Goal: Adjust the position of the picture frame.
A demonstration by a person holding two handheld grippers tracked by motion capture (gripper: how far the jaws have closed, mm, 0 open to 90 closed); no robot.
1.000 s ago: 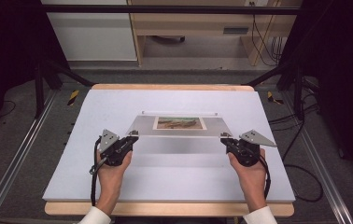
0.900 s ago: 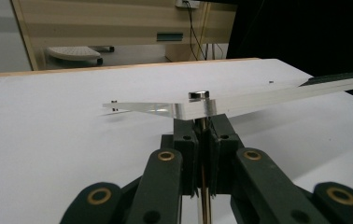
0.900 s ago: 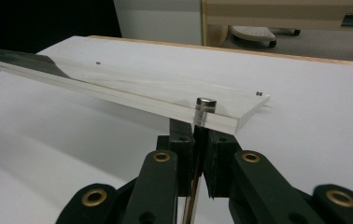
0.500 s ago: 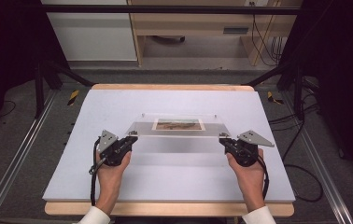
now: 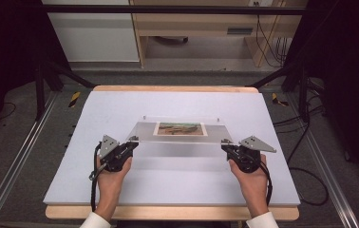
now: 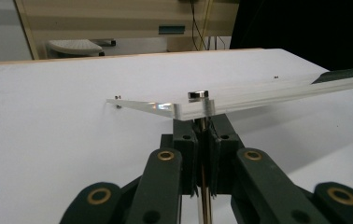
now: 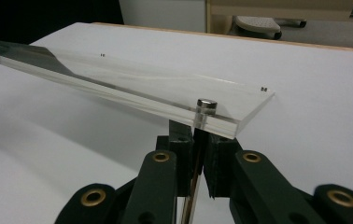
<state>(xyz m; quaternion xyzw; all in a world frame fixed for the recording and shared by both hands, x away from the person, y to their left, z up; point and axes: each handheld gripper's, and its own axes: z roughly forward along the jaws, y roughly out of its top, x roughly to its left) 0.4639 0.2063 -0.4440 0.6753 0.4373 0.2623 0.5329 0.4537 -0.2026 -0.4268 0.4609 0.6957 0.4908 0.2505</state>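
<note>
A clear acrylic panel [image 5: 144, 131] with a small landscape picture [image 5: 179, 128] in its middle is held above the white table [image 5: 177, 183], casting a shadow below. My left gripper [image 5: 131, 141] grips under its near left corner and my right gripper [image 5: 225, 145] under its near right corner. In the left gripper view the jaws [image 6: 204, 135] are shut on a thin metal post below the panel [image 6: 258, 95], with a silver cap [image 6: 198, 95] on top. In the right gripper view the jaws [image 7: 198, 140] are likewise shut on the post under a silver cap [image 7: 206, 103] at the corner of the panel [image 7: 118, 84].
The table's wooden edge [image 5: 168, 212] runs along the front. Yellow-black markers [image 5: 74, 98] sit at the far corners. Metal rails [image 5: 21, 156] flank the table, cables [image 5: 306, 175] lie on the floor at right, and wooden furniture [image 5: 192, 28] stands behind.
The panel has drifted slightly towards the near side of the table with the left gripper. The right gripper has hardly moved. Both grips are unchanged.
</note>
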